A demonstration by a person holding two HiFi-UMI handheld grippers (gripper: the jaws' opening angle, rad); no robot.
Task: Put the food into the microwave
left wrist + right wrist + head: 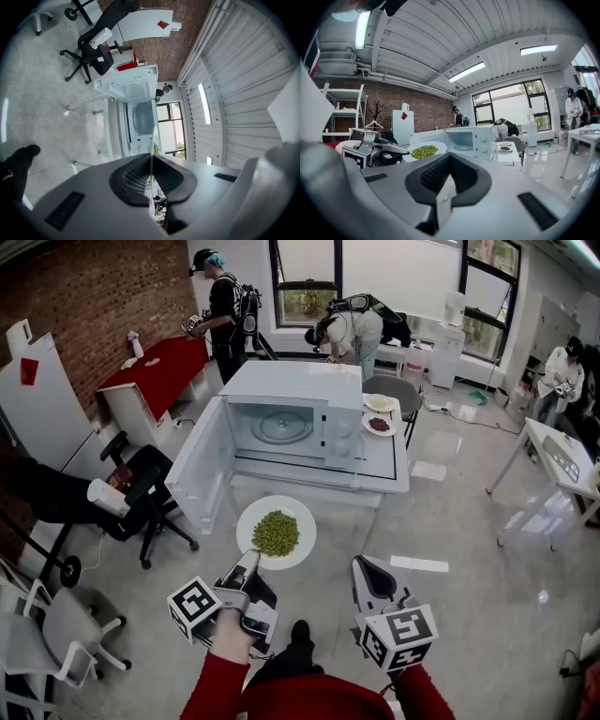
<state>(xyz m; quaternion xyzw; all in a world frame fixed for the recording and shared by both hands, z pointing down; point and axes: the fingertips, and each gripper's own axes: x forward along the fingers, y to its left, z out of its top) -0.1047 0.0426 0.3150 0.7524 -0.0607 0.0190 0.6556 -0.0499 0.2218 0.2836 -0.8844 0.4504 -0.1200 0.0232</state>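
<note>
Left gripper (248,562): lower left of centre in the head view; its jaws are pinched on the near rim of the plate, which shows in the left gripper view (151,174) as a thin white edge running between the pads.
Plate (251,514): white and round, held out in the air in front of the left gripper, at the centre of the head view and just below the table's near edge; seen edge-on between the pads (151,145).
Food (276,532): a heap of green beans in the middle of the plate; also visible left of centre in the right gripper view (423,151).
Right gripper (368,576): lower right of centre in the head view, beside the left gripper and apart from the plate; its jaws are pressed together with nothing between them (447,180).
Microwave (281,399): white, upper centre of the head view, beyond the plate and apart from it; its cavity is open with the glass turntable (281,426) bare.
Microwave door (199,470): swung wide open toward the left of the frame.
Table (394,474): white, carrying the microwave.
Small dishes (379,402): two, on the table just right of the microwave, the nearer one holding something dark red.
Office chair (141,488): black, left of the open door.
People (225,310): three in the background, along the top of the frame.
</note>
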